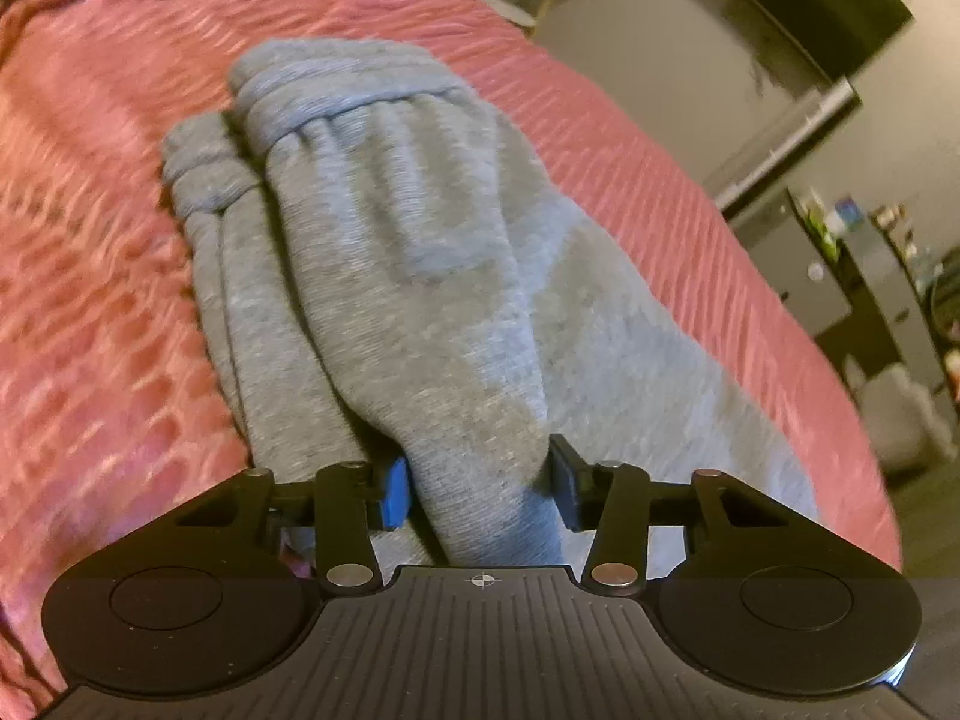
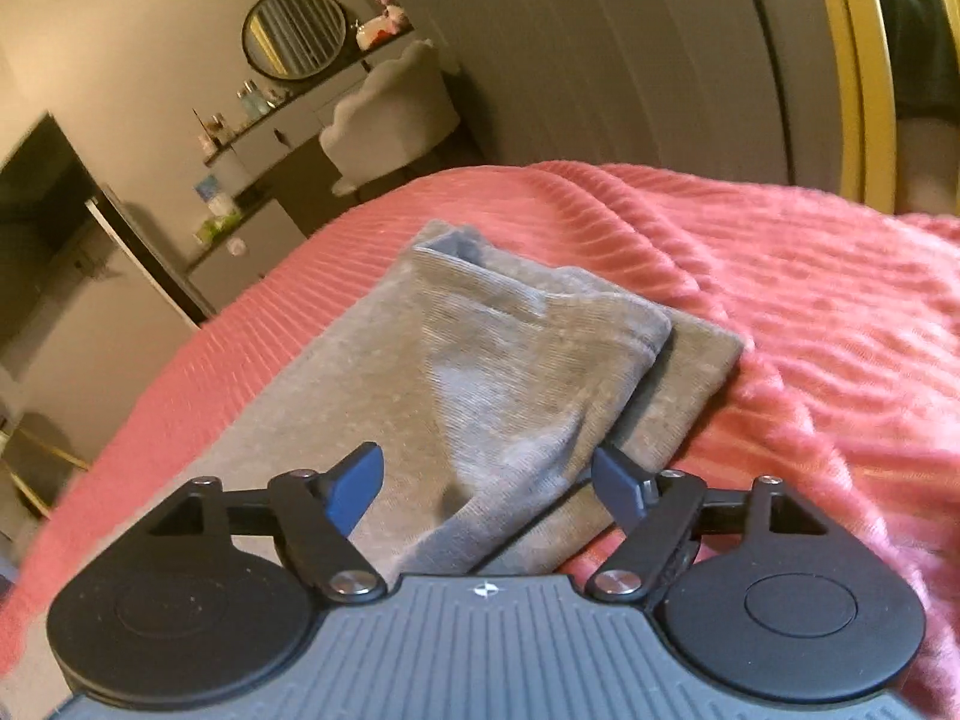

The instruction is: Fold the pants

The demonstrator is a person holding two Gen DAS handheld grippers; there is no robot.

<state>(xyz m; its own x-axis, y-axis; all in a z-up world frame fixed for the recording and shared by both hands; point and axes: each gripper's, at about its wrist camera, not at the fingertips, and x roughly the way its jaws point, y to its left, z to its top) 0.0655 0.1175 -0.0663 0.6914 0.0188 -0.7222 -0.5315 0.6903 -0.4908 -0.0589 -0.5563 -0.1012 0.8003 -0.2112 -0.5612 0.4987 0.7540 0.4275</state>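
The gray pants (image 1: 420, 276) lie on a bed covered by a ribbed pink bedspread (image 1: 90, 240).

In the left wrist view, the elastic waistband (image 1: 336, 96) is at the far end, gathered and bunched, and the cloth runs toward the camera in long folds. The left gripper (image 1: 480, 489) has its fingers (image 1: 396, 492) set on either side of a raised ridge of the gray cloth. The fingers are partly apart with the fold between them; whether they press it tightly cannot be told.

In the right wrist view, the two pant legs (image 2: 540, 360) lie one on top of the other, their cuffs at the far end, the upper cuff (image 2: 600, 324) set slightly back from the lower one. The right gripper (image 2: 489, 489) is at the near end of the legs, its blue-padded fingers (image 2: 357, 489) spread apart with a raised fold of the upper layer between them, not visibly pinched.

Beyond the bed, far left in this view, are a round mirror (image 2: 294, 30), a pale chair (image 2: 390, 114) and a dresser (image 2: 258, 138) with small bottles.
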